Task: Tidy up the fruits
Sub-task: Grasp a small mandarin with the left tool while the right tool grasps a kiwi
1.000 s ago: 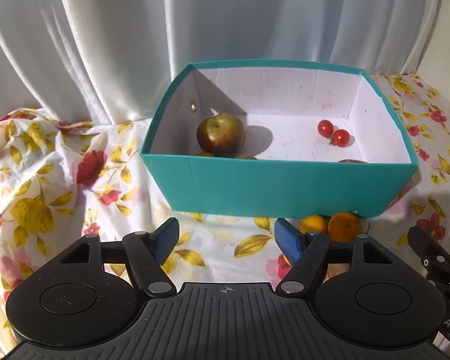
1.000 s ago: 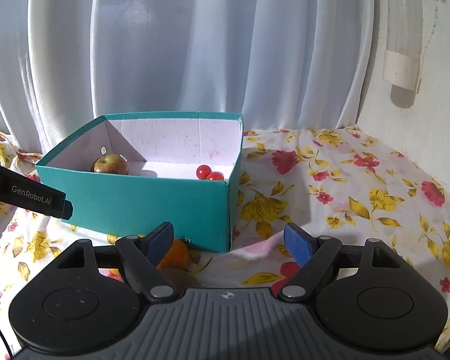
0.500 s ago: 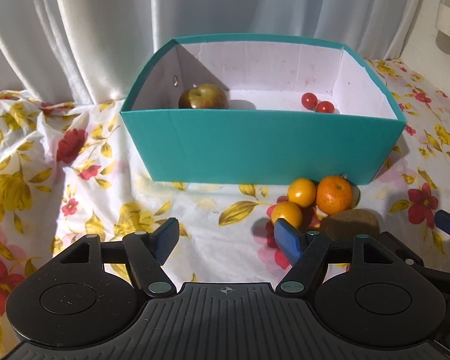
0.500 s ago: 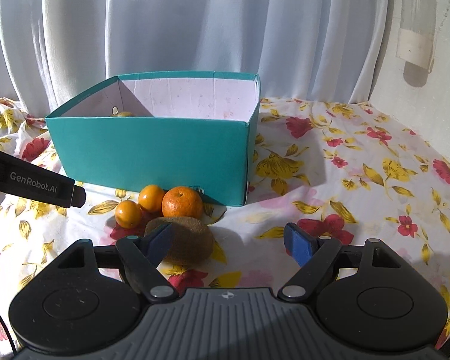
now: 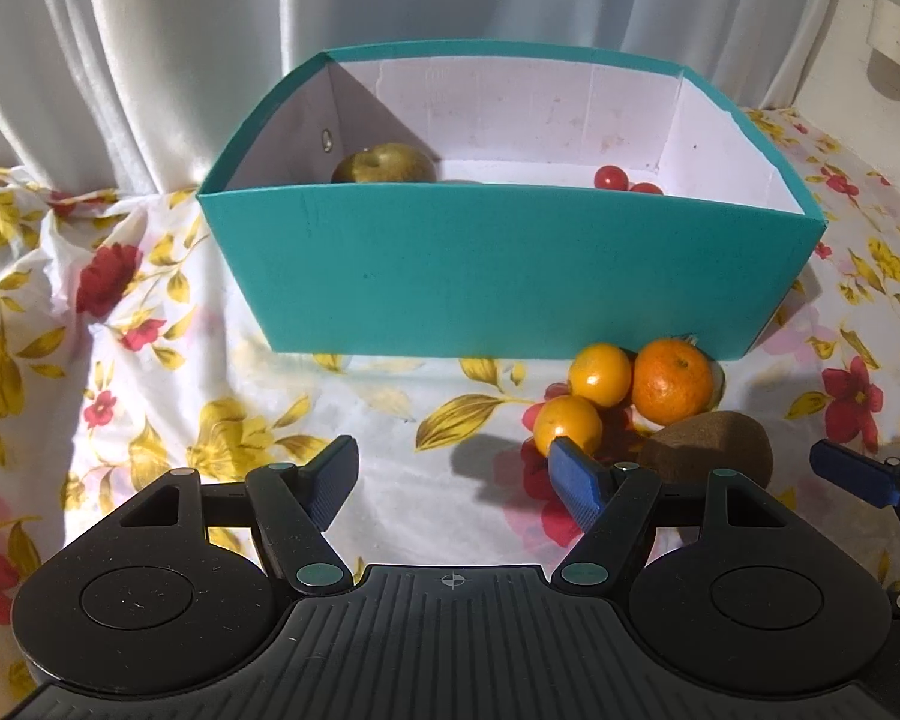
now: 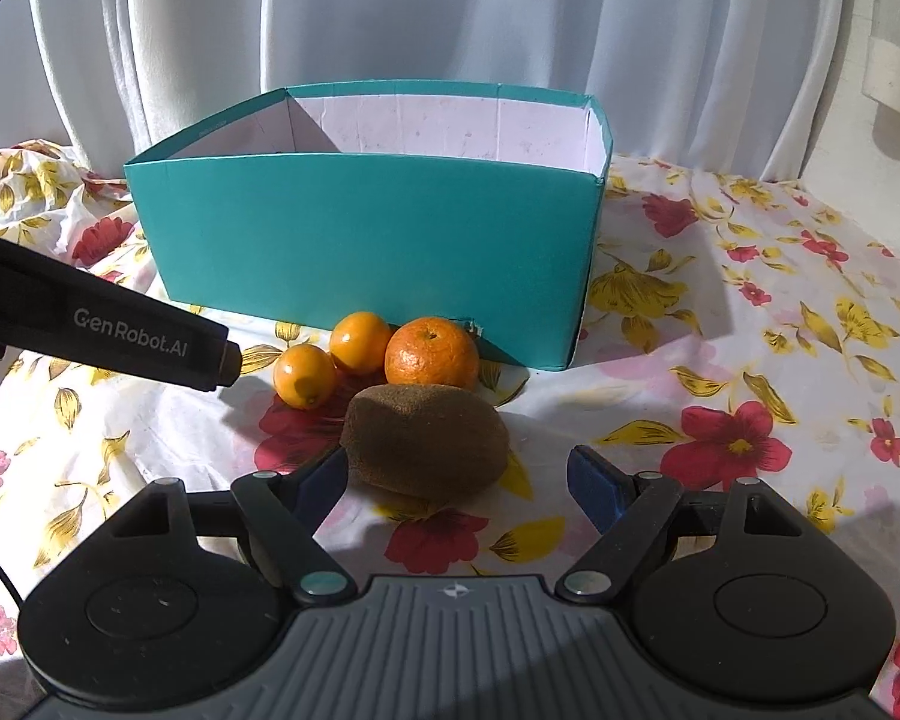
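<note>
A teal box with a white inside holds a greenish apple and two cherry tomatoes. In front of its right corner lie a large orange, two small oranges and a brown kiwi. My right gripper is open, low over the cloth, with the kiwi between its blue fingertips, closer to the left one. My left gripper is open and empty, left of the fruit; its right fingertip overlaps a small orange in the left wrist view.
A white cloth with red and yellow flowers covers the table. White curtains hang behind the box. A white wall stands at the right. The left gripper's black body reaches in from the left in the right wrist view.
Both grippers have dropped lower and moved closer to the loose fruit. The kiwi now sits between the right gripper's open fingers. The box's inside has mostly gone out of the right wrist's sight.
</note>
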